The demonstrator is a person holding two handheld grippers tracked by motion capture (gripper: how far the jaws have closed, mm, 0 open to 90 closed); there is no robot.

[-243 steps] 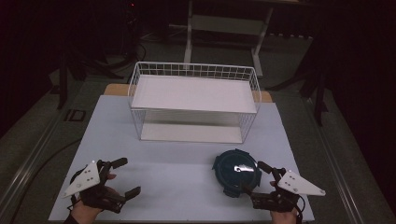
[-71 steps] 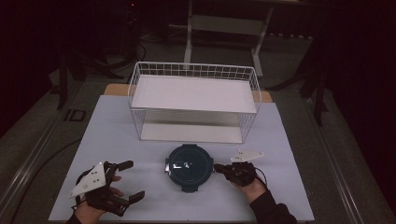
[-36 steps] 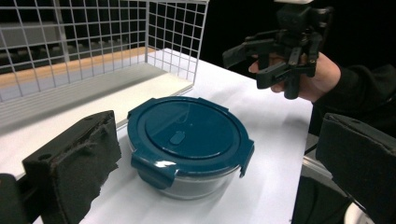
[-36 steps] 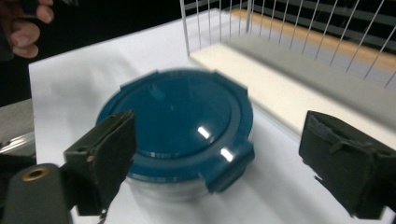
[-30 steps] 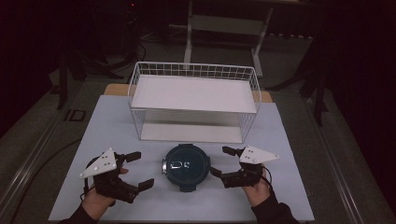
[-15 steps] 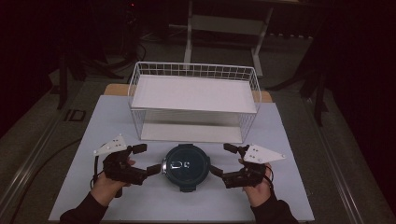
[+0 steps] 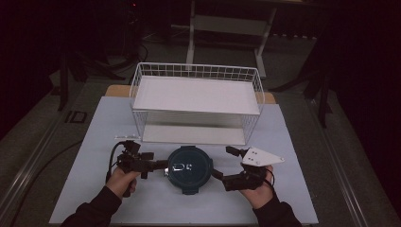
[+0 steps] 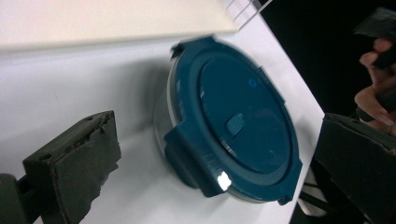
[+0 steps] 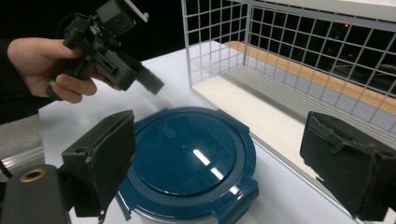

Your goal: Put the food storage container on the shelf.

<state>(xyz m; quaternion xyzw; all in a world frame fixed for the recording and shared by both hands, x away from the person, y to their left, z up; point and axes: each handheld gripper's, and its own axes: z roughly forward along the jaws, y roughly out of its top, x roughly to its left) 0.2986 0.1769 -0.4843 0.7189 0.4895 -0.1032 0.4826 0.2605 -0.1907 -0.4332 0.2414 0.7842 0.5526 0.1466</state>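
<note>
Because the round container with the dark blue clip lid [image 7: 190, 169] sits on the white table [image 7: 94, 142] just in front of the white wire basket [image 7: 196, 101], both hands can flank it, which reads as a setup for a two-sided lift, perhaps into that basket. Seen from the high view, the left gripper [image 7: 158, 165] reaches in from 9 o'clock, its tips at or just touching the lid's rim; I cannot tell which. The right gripper [image 7: 226, 165] waits at 3 o'clock, one jaw up near the basket's front edge and one low by the container's side, spread wide and holding nothing.

From the left gripper view, the container [image 8: 231, 123] lies ahead between the jaws, tilted in frame because the hand is rolled. One jaw sits at 8 o'clock, the other at 4 o'clock, wide apart and clear of the lid, so this gripper is open and empty. Its side clip tab faces the camera, a likely hold point.

From the right gripper view, the container [image 9: 189, 163] sits low at 6 o'clock between two well-separated jaws, neither pressing it. The left gripper [image 9: 152, 84] hovers at 11 o'clock over the lid's far edge, and the basket [image 9: 299, 60] stands at 2 o'clock, just beside the container.
</note>
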